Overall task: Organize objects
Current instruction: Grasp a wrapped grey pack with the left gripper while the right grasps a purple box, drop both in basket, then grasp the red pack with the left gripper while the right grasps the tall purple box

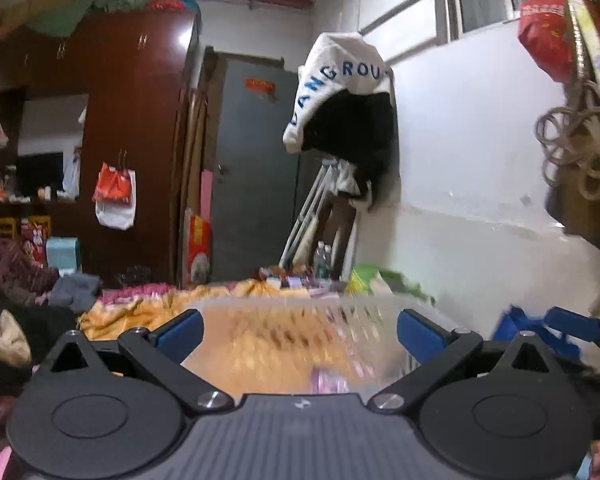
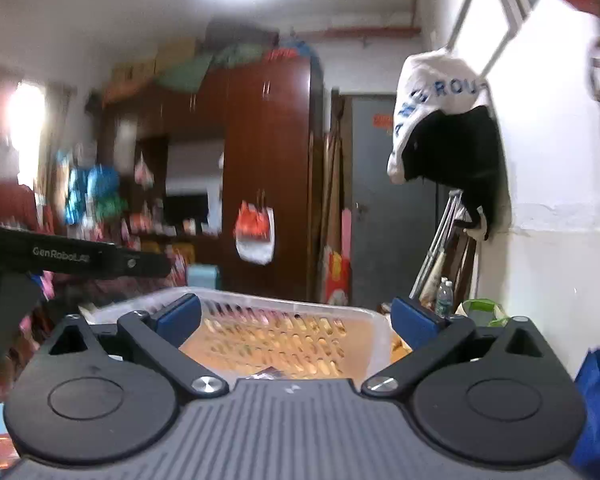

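Observation:
A clear plastic basket (image 2: 260, 302) with slotted walls lies just ahead of both grippers on an orange bedspread (image 1: 140, 312). In the left wrist view the basket (image 1: 284, 308) is blurred, and a small pink item (image 1: 328, 380) shows at its near edge. A dark packet (image 2: 266, 374) lies at its near edge in the right wrist view. My left gripper (image 1: 300, 320) is open, its blue pads wide apart and pressing on nothing. My right gripper (image 2: 296, 312) is open too, with the basket beyond its pads. The left gripper's black body (image 2: 80, 258) shows at left in the right wrist view.
A brown wardrobe (image 1: 132, 140) and a grey door (image 1: 256, 168) stand at the back. A white and black jacket (image 1: 348, 112) hangs on the right wall above bottles (image 2: 444, 296). A blue bag (image 2: 596, 400) sits at right, piled clothes (image 1: 16, 312) at left.

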